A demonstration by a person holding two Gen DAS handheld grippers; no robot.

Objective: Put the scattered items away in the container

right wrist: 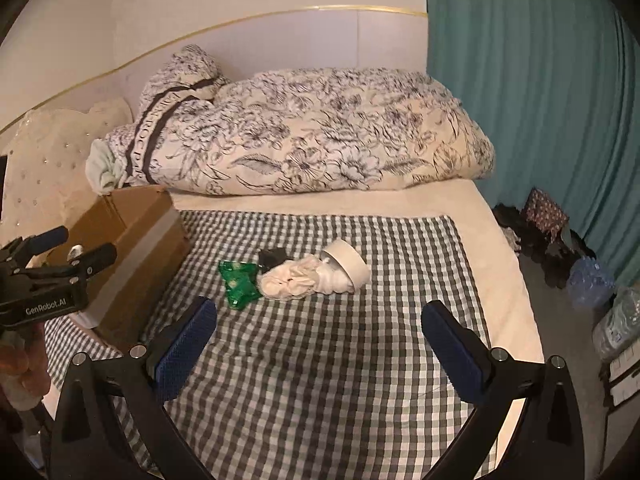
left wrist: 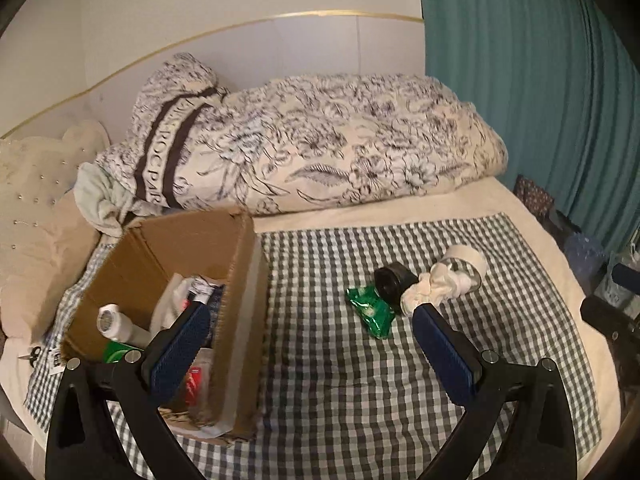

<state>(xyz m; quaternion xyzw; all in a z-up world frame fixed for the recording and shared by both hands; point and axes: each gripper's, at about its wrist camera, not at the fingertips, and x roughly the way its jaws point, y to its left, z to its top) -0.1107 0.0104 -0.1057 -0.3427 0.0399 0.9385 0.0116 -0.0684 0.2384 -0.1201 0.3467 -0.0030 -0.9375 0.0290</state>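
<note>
L gripper (left wrist: 310,314) & R gripper (right wrist: 320,312): fingers (right wrist: 452,344) wide apart, holding nothing.

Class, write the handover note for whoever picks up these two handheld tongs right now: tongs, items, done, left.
Left tongs: open, empty, beside the cardboard box.
Right tongs: open, empty, above the checked cloth.
Done: box already holds a white bottle and several packets.
Left: four things clustered on the cloth, namely the green packet, small black jar, crumpled white cloth and white tape roll. The green packet lies nearest the box; probably take it first.
</note>
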